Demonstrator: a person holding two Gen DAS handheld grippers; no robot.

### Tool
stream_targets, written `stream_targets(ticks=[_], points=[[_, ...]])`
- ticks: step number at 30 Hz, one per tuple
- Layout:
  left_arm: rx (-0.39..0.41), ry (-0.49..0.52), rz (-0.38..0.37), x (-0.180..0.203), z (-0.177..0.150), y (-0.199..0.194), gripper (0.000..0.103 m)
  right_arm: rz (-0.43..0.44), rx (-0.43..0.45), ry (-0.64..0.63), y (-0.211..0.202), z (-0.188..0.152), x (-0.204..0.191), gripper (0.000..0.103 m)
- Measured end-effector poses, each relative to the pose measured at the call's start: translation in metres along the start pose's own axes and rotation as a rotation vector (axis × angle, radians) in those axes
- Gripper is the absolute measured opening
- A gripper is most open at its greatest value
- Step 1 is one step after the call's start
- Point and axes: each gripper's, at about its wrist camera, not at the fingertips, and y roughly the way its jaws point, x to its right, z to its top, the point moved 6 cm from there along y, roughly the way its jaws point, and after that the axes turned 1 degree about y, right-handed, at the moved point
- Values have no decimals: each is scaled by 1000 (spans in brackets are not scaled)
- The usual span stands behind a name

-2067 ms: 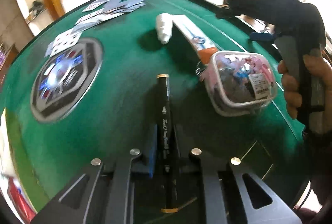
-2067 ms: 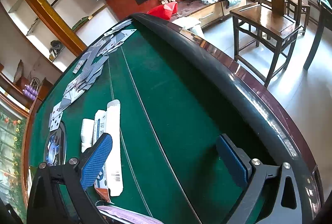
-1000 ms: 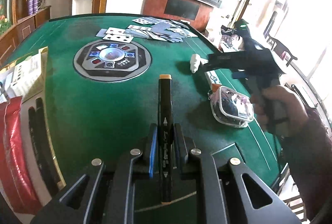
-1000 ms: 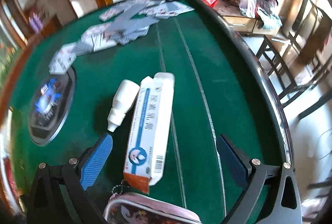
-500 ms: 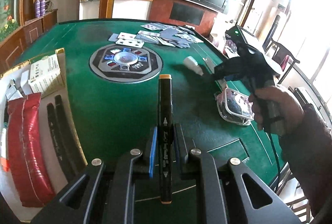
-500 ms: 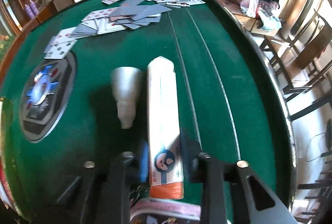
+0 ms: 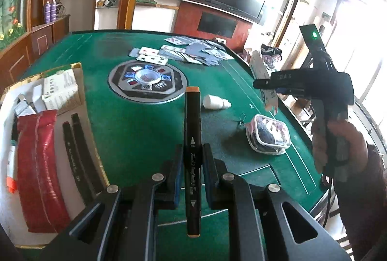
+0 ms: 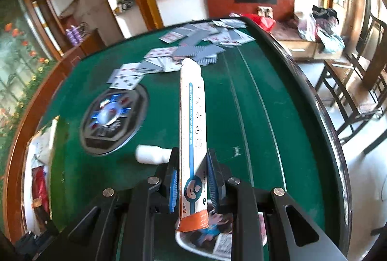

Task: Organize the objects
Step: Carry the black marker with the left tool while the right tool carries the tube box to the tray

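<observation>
Both pinched shut: left gripper (image 7: 192, 167) on marker (image 7: 191, 154), right gripper (image 8: 192, 182) on long carton (image 8: 192, 130), gripped near its end; could pivot & slip over table (image 8: 254, 115) right edge

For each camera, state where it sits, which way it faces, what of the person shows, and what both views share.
Left wrist: on the left hand-held gripper, facing across the green felt table; black marker with orange caps clamped; the person's right hand shows.
Right wrist: on the right hand-held gripper, facing along the table; long white and orange carton clamped; no body shows.
Shared: small white bottle, scattered playing cards.
</observation>
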Motion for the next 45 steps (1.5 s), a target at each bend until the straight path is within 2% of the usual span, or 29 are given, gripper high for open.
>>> stream_targets(ticks=[8,14,23,27,30,37,45], points=[[52,-35,29,-20,1,-32,15,147,-12,-50,-19,-18,-52,23],[93,-87,77,-55,0,-60,15,218,-16,-125,-29,-31,-105,23],[154,-151,272,-141,8,-108,15,334,-59,-216,-25,-54,-183,23],[139,-175,353,-180,8,-114,15,386,-93,-245,-17,-64,-215,23],[118,-188,386,-203,5,-111,15,410,-116,-270,-11,-74,-237,23],[65,-208,427,-244,2,-90,15,441,-189,-321,8,-102,-277,24],[-5,-204,468,-269,1,-67,15,422,-259,-354,34,-129,-304,24]])
